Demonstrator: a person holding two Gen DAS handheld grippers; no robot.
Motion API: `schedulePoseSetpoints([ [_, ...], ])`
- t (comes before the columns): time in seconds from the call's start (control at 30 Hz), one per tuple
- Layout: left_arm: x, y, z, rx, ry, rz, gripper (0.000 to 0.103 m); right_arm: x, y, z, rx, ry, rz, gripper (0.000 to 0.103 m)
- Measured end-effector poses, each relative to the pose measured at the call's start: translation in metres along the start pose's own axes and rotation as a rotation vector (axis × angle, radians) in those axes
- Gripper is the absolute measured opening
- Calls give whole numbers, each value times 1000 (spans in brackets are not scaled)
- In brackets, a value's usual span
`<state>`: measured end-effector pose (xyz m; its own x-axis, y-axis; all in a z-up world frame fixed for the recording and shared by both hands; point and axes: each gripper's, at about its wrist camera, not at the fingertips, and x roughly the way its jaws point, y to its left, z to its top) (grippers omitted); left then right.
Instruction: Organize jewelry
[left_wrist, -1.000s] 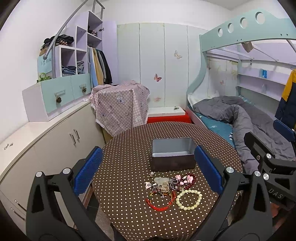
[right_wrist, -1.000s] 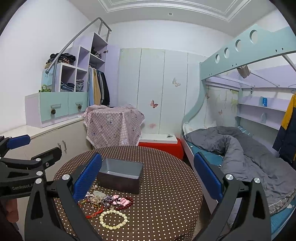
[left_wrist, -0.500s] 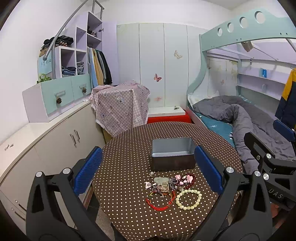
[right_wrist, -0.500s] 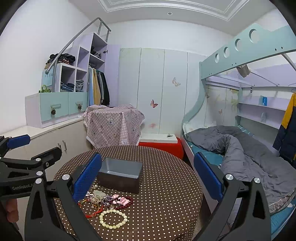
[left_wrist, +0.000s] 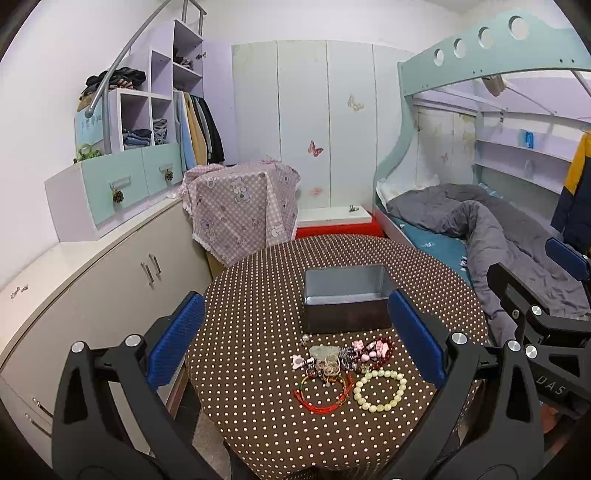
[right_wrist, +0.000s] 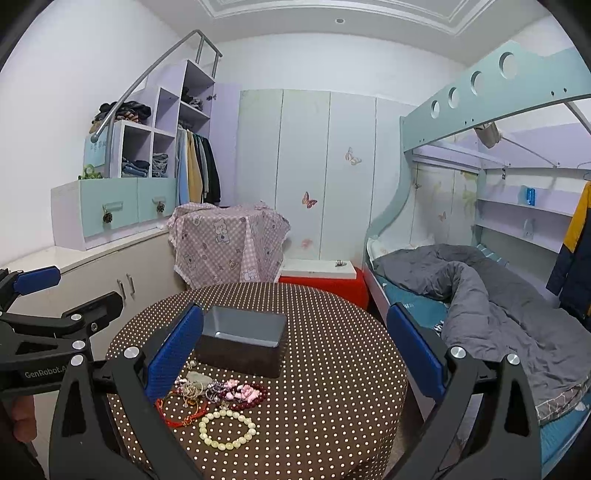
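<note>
— Comparing this with a second ago, has anything shifted?

— Almost nothing. The left gripper (left_wrist: 295, 336) and the right gripper (right_wrist: 295, 339) hover above the near side of the counter (left_wrist: 258, 406) as they did before, each with its blue pads spread wide apart and nothing between them. The views have barely drifted.

— And the jewelry?

— Untouched. The pale bead bracelet (left_wrist: 380, 390) lies in front of the metal box (left_wrist: 345, 299), nearest the person; the red cord bracelet (left_wrist: 323, 393) lies just beside it, on its left. Between those two and the box sits a tangle of pink beads and chains (left_wrist: 351, 355), with a dark red bead bracelet (left_wrist: 384, 352) at its right end.

— Is the box filled?

— It looks empty.

— So where does that leave the task?

— At the very start, I'd judge. No piece has been lifted, so the first pick is yet to come, and the pale bracelet, lying apart from the tangle, seems the easiest candidate.
</note>
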<state>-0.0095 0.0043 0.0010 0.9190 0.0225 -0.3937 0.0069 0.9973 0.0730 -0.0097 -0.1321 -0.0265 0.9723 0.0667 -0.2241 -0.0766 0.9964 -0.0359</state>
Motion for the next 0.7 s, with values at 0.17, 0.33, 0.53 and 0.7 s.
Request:
schedulePoseSetpoints([
  [0.17, 7, 3, -8, -2, 44, -2, 97, 5, 3, -9, 3, 39, 10, 95],
  [0.33, 16, 7, -19, -6, 96, -7, 97, 13, 8, -22, -1, 95, 8, 95],
  [0.53, 28, 11, -34, -6, 158, -2, 97, 27, 11, -39, -8, 179, -8, 95],
  [0.7, 42, 15, -49, -11, 230, 4, 97, 44, 11, -60, -3, 273, -25, 95],
])
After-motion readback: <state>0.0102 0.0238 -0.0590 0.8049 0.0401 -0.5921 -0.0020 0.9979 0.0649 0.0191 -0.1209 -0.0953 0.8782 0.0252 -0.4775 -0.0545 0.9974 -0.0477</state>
